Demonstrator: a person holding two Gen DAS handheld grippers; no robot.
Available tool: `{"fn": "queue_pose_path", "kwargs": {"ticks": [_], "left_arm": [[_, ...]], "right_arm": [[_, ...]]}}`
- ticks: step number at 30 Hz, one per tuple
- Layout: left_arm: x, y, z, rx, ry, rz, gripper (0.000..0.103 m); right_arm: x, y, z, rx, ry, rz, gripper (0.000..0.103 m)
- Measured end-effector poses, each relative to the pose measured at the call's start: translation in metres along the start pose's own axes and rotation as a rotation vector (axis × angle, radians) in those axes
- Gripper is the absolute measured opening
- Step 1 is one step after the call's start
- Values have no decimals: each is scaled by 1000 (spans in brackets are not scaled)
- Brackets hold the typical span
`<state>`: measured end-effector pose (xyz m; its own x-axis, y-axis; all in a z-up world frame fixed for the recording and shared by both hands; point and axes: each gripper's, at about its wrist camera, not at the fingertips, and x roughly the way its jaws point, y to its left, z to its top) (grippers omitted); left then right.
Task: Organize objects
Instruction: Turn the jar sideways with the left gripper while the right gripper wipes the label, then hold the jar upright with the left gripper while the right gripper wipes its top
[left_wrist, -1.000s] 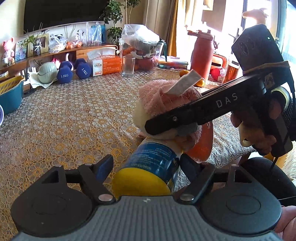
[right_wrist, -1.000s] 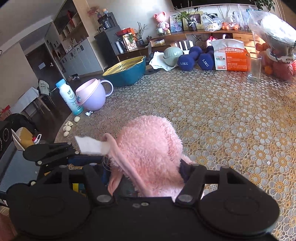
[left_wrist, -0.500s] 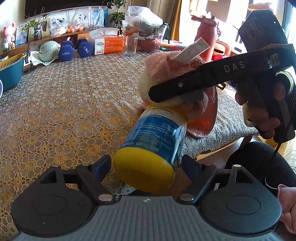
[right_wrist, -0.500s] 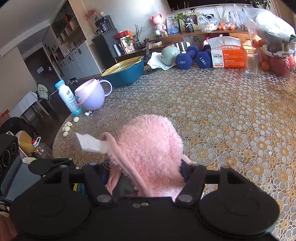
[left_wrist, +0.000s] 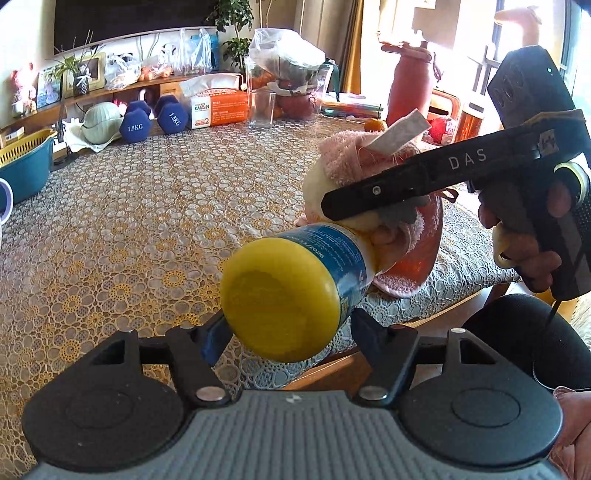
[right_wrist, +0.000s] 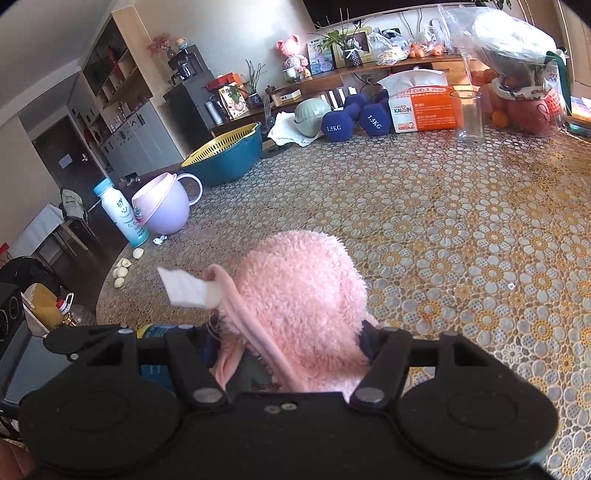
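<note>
A blue-labelled bottle with a yellow base hangs tilted in the air above the near table edge, its base toward my left gripper. That gripper's jaws stand open on either side of the base and do not press it. A fluffy pink cloth with a white tag covers the bottle's top. My right gripper is shut on the pink cloth and what it covers; it shows from the side in the left wrist view.
The table wears a yellow lace floral cover. At the back stand blue dumbbells, an orange tissue box, a glass and a bagged fruit pot. At the left are a teal basket, a lilac cup and a white bottle.
The bottle has been lifted and tipped, its yellow base swinging up toward the left wrist camera. The right gripper with the pink cloth has risen a little above the table.
</note>
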<state>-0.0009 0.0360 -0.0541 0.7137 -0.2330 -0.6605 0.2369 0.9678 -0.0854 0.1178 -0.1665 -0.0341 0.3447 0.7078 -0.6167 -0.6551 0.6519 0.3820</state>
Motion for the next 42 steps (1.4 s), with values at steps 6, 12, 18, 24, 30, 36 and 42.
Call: {"fn": "queue_pose_path", "kwargs": {"ticks": [6,12,18,24,30,36,42], "left_arm": [[-3,-3,9,6,-15,-36,70],[-2,2,15,-67,-5,-103,80],[-2,-3,20,-69,-35,-75,78],[-1,-10,21,-24,-37,-53,54],[1,-14,17,-1,-64,-45,54],[2,-16,17,21,-69,-38,54],[3,-14,18,-1,-68,-43,55]], "right_arm": [[-8,-4,-4,-3,-7,-17,66],[-13,-8,-10,13,-15,-18,66],[-16,-9,-15,15,-14,-31,66],[-20,-10,-15,-10,-2,-69,65],[-21,3,-11,-56,-5,-67,65],[-36,24,2,-83,-55,12,65],[-14,59,7,-259,58,29,65]]}}
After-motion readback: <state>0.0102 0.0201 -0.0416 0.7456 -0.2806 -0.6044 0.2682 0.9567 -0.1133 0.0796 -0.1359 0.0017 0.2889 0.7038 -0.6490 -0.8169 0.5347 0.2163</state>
